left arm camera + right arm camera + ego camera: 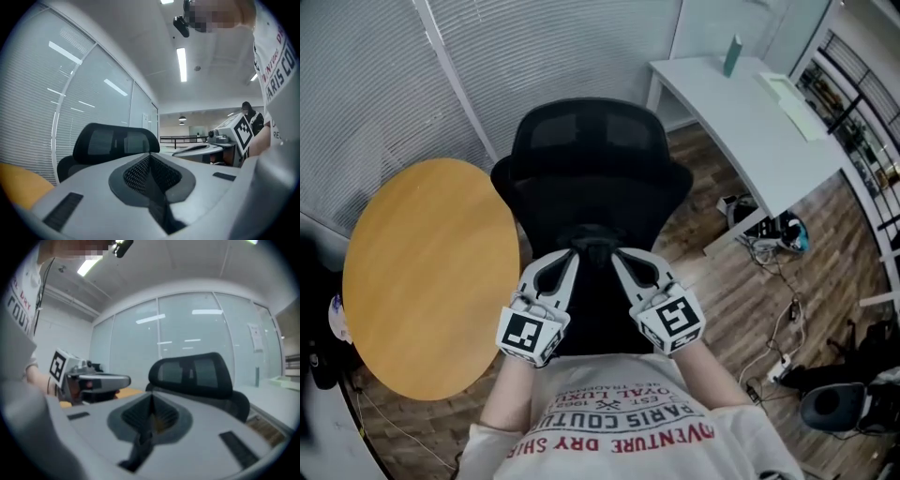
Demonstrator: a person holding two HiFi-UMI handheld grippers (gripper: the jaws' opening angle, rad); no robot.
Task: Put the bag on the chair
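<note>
Left gripper (572, 257) and right gripper (619, 257) hang pressed together, empty, before the chair (591, 150). No bag is in view; the sound move is probably to find it first.

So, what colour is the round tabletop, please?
The round tabletop is yellow-orange, clearest in the head view.

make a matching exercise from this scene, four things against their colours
Things:
1. chair
2. round table
3. desk
4. bottle

Colours:
a. white
b. teal green
c. black
d. orange-brown

Pairs: 1-c; 2-d; 3-a; 4-b
</note>
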